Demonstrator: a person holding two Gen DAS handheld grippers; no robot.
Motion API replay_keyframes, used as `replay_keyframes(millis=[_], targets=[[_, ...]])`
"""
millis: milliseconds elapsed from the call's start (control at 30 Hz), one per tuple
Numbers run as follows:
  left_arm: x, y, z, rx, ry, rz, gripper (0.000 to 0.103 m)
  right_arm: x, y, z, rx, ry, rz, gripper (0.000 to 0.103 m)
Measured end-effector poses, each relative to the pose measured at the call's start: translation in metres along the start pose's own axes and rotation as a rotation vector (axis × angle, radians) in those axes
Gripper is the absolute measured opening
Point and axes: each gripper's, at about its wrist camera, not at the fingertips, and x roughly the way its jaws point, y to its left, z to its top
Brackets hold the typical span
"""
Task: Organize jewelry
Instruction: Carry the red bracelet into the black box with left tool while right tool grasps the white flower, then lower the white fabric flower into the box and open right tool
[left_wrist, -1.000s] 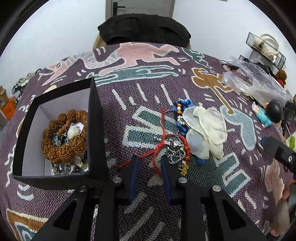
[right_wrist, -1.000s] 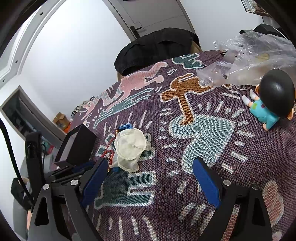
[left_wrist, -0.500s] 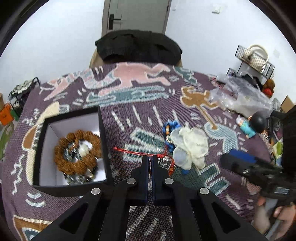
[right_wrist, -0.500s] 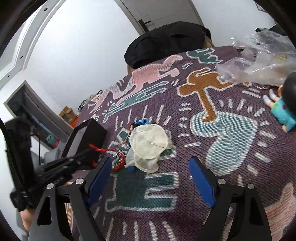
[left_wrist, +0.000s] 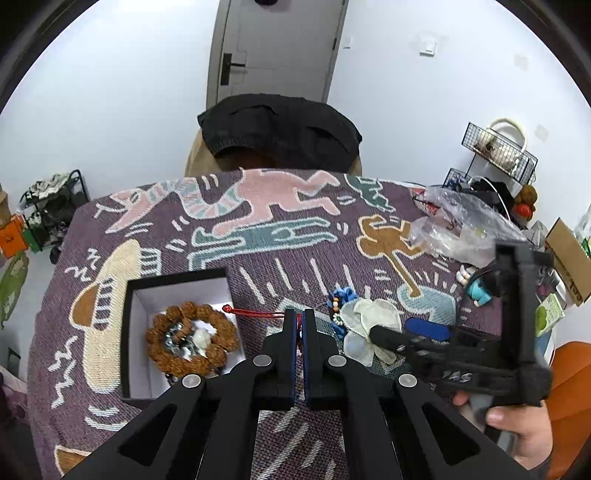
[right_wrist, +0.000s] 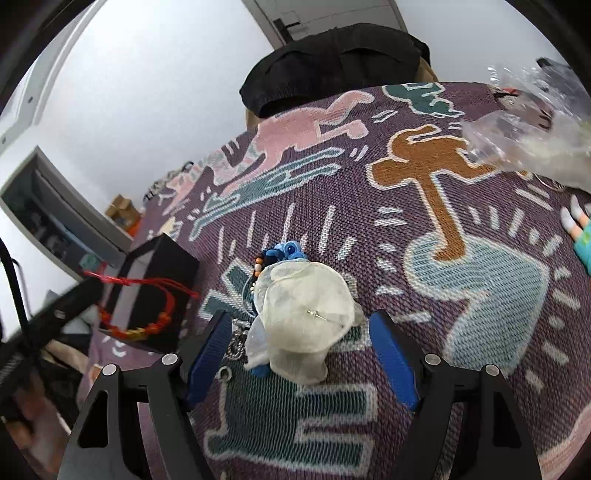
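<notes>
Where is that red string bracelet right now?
The red string bracelet hangs from the shut left gripper, lifted off the blanket, beside the black box.

A red cord bracelet (right_wrist: 147, 306) was seen hanging clear of the cloth beside the black box (left_wrist: 177, 332), pinched at its cord; the open, white-lined box held a brown bead bracelet (left_wrist: 192, 341); a pale fabric flower (right_wrist: 303, 314) lay over blue beaded pieces (right_wrist: 284, 251).

Right tongs (right_wrist: 299, 354), closing, straddle the white pouch (right_wrist: 303, 317) untouched
</notes>
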Motion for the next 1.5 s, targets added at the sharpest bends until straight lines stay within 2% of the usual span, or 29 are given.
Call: replay_keyframes(millis=[67, 133, 167, 200, 233, 267, 333, 700, 1067, 1100, 1133, 1167, 1200, 1233, 1267, 1333, 1500], targets=[[-0.004, 0.004, 0.002, -0.005, -0.009, 0.002, 0.002, 0.01, 0.006, -0.002, -0.032, 0.026, -0.037, 0.075], [-0.007, 0.008, 0.003, -0.01, -0.017, 0.005, 0.002, 0.014, 0.011, -0.006, -0.074, 0.025, -0.087, 0.064], [-0.009, 0.01, 0.004, -0.014, -0.021, 0.007, 0.002, 0.014, 0.012, -0.007, -0.084, 0.026, -0.102, 0.048], [-0.011, 0.012, 0.005, -0.017, -0.024, 0.009, 0.002, 0.014, 0.011, -0.007, -0.078, 0.03, -0.098, 0.026], [-0.012, 0.015, 0.006, -0.021, -0.028, 0.011, 0.002, 0.013, 0.008, -0.007, -0.061, 0.032, -0.068, 0.016], [-0.014, 0.016, 0.007, -0.023, -0.032, 0.013, 0.002, 0.012, 0.007, -0.007, -0.051, 0.034, -0.059, 0.012], [-0.018, 0.021, 0.01, -0.029, -0.044, 0.016, 0.002, 0.005, 0.005, -0.006, -0.055, 0.005, -0.076, 0.012], [-0.03, 0.052, 0.018, -0.073, -0.076, 0.055, 0.002, -0.039, 0.019, 0.004, -0.063, -0.101, 0.002, 0.012], [-0.016, 0.079, 0.016, -0.131, -0.031, 0.077, 0.004, -0.054, 0.053, 0.014, -0.113, -0.142, 0.077, 0.012], [-0.012, 0.083, 0.015, -0.149, -0.008, 0.067, 0.006, -0.053, 0.057, 0.014, -0.119, -0.141, 0.085, 0.012], [-0.008, 0.086, 0.014, -0.168, 0.015, 0.059, 0.016, -0.053, 0.061, 0.015, -0.124, -0.14, 0.092, 0.012], [-0.007, 0.089, 0.014, -0.18, 0.027, 0.056, 0.035, -0.051, 0.067, 0.015, -0.133, -0.138, 0.101, 0.012], [-0.007, 0.092, 0.012, -0.193, 0.028, 0.054, 0.047, -0.05, 0.072, 0.015, -0.14, -0.136, 0.106, 0.012], [-0.009, 0.095, 0.01, -0.205, 0.007, 0.06, 0.069, -0.049, 0.076, 0.016, -0.148, -0.134, 0.112, 0.012], [-0.013, 0.096, 0.008, -0.21, -0.016, 0.065, 0.079, -0.046, 0.083, 0.016, -0.159, -0.132, 0.12, 0.012], [-0.021, 0.1, 0.005, -0.212, -0.061, 0.074, 0.081, -0.042, 0.091, 0.016, -0.171, -0.126, 0.13, 0.012], [-0.029, 0.116, 0.002, -0.234, -0.057, 0.077, 0.081, -0.026, 0.114, 0.018, -0.192, -0.097, 0.153, 0.012]])
